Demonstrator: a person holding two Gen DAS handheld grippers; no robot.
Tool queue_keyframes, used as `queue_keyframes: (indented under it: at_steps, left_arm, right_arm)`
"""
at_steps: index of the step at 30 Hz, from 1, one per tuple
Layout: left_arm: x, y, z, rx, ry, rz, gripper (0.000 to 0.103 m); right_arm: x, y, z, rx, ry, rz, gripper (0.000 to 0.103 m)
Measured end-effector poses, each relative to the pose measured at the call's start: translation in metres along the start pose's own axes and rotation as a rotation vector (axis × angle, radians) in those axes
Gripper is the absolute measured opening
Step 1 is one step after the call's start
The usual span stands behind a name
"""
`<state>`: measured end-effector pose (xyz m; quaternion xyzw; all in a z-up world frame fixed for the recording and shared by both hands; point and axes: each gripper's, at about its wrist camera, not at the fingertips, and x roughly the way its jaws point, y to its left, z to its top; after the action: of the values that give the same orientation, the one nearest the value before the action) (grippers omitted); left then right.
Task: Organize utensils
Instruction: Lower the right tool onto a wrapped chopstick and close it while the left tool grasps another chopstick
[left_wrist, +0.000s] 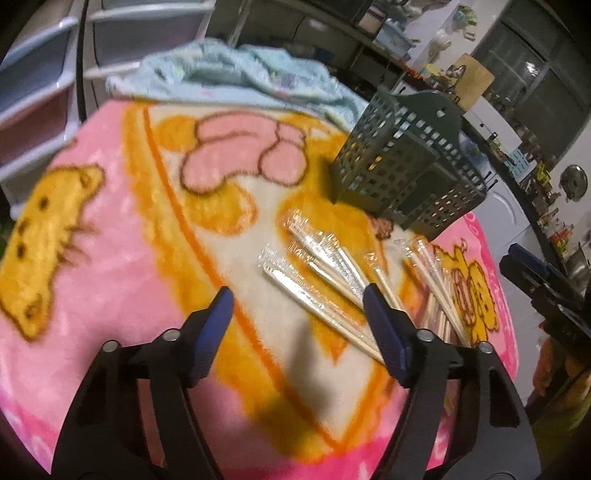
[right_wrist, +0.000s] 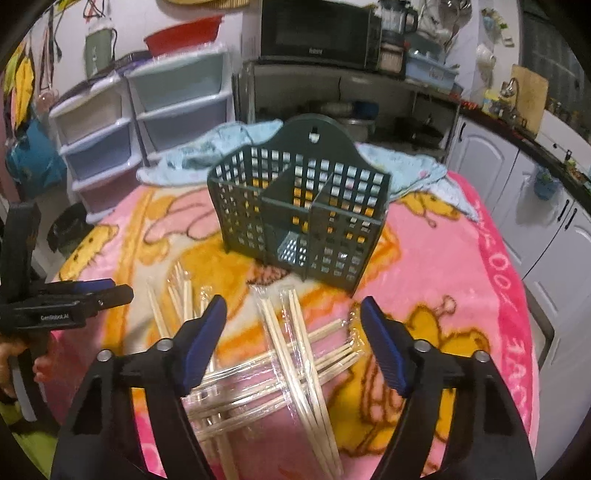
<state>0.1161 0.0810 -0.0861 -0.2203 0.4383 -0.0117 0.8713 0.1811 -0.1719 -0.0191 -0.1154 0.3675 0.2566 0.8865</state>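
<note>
Pink cartoon blanket (right_wrist: 443, 258) covers your table; wrapped chopsticks (right_wrist: 295, 354) lie crisscrossed before the upright green holder (right_wrist: 299, 206), some pointing at it, others crosswise; both your left gripper (left_wrist: 299, 299) and right gripper (right_wrist: 291, 308) gape empty; near ends hidden.

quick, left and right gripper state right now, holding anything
left gripper: open, holding nothing, above the wrapped chopsticks.
right gripper: open, holding nothing, above the chopsticks, facing the green basket.
</note>
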Motion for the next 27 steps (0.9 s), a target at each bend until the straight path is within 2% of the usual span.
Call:
queue_keyframes:
  at_steps: [7,13,15,22,27]
  left_arm:
    - [0.025,0.014,0.008,-0.092,0.075,-0.04,0.049]
    - [0.033,0.021,0.018,-0.138,0.073,-0.056,0.046]
    - [0.035,0.021,0.021,-0.139,0.071,-0.043,0.039]
    - [0.039,0.02,0.023,-0.121,0.06,-0.003,0.031]
    - [0.039,0.02,0.023,-0.1,0.049,0.032,0.016]
  right_arm:
    - [0.032,-0.007,-0.001,0.011,0.073,0.021,0.057]
    - [0.057,-0.016,-0.002,0.024,0.139,0.053,0.049]
    - [0.063,-0.016,-0.001,0.02,0.157,0.067,0.047]
    - [0.088,-0.014,0.004,-0.015,0.226,0.1,0.038]
    - [0.102,-0.017,0.006,-0.009,0.266,0.138,0.028]
